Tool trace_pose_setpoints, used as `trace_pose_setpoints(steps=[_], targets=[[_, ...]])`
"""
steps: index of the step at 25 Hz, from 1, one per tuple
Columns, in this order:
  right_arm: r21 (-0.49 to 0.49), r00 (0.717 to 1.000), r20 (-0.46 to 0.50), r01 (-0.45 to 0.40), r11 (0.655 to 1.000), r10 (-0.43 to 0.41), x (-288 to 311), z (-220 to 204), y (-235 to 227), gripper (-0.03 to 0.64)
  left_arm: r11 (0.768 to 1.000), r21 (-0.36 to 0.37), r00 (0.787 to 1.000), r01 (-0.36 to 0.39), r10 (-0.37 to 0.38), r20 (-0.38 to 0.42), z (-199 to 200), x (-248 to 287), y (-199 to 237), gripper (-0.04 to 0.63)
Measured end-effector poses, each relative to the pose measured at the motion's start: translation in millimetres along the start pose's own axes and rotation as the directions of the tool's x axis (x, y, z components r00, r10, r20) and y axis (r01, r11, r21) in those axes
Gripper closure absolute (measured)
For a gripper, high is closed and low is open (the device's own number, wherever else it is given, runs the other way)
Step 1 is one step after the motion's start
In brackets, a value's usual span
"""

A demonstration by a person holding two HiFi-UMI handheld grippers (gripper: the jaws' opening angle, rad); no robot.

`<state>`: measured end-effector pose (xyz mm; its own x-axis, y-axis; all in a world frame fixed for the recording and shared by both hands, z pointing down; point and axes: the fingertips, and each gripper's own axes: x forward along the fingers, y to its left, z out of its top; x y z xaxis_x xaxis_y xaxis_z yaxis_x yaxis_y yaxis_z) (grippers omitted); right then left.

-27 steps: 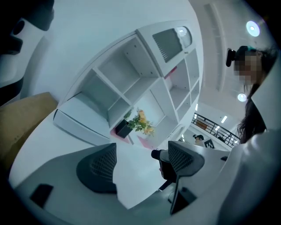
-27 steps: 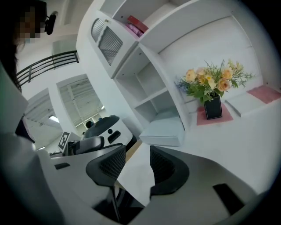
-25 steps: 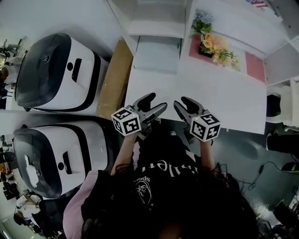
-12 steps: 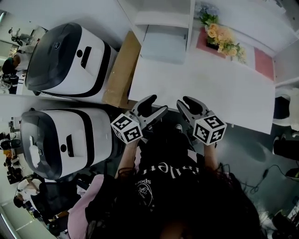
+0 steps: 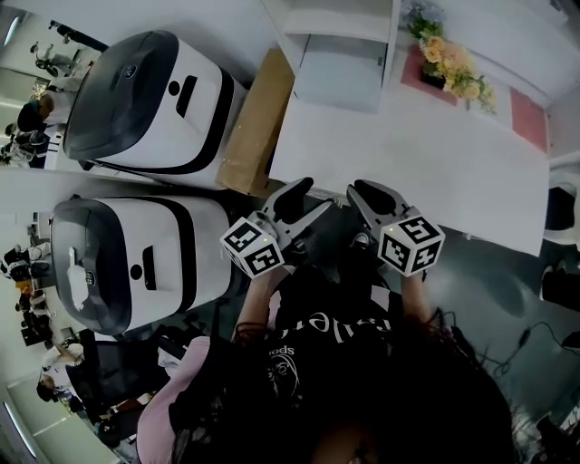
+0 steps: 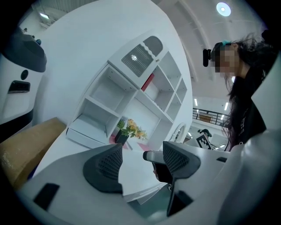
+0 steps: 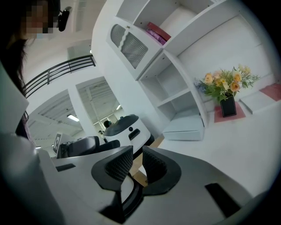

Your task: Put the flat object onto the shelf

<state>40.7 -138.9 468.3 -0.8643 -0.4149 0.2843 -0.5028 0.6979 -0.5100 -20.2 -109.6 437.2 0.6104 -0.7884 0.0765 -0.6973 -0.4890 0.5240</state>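
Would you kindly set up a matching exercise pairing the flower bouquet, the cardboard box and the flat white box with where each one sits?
Things:
1. flower bouquet
2. cardboard box
3. flat white box

Places:
A. at the foot of the shelf unit
B. on a pink mat on the white table
C. between the table and the white-and-black machines

Pairs: 1-B; 2-C; 3-A
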Motion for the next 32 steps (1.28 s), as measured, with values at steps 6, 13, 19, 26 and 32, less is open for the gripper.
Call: trace_pose_setpoints(steps=[6, 13, 19, 26, 32], targets=[[-0.032, 1.0, 0.005, 0.015, 0.999, -0.015, 11, -23, 54, 0.531, 0.999, 0.012, 0.999, 0.042, -0.042, -0.012, -13, -60, -4, 0.309], [-0.047, 0.999, 0.003, 0.05, 0.998, -0.05, 18, -76, 146, 0.532, 0.993, 0.077, 0.993, 0.091, -0.085, -0.081, -38, -160, -13, 0.341], [0.001, 0.995, 0.023, 0.094, 0.996, -0.094, 8, -126, 210, 0.534, 0.982, 0.102, 0.983, 0.156, -0.145, -0.114, -58, -227, -31, 0.375], [0.003, 0.988, 0.022, 0.152, 0.988, -0.152, -14, -153, 244, 0.535, 0.966, 0.068, 0.964, 0.25, -0.242, -0.115, -75, -260, -56, 0.444], [-0.003, 0.984, 0.043, 0.174, 0.985, -0.173, -41, -158, 251, 0.541, 0.959, 0.076, 0.959, 0.272, -0.264, -0.104, -80, -262, -81, 0.495]])
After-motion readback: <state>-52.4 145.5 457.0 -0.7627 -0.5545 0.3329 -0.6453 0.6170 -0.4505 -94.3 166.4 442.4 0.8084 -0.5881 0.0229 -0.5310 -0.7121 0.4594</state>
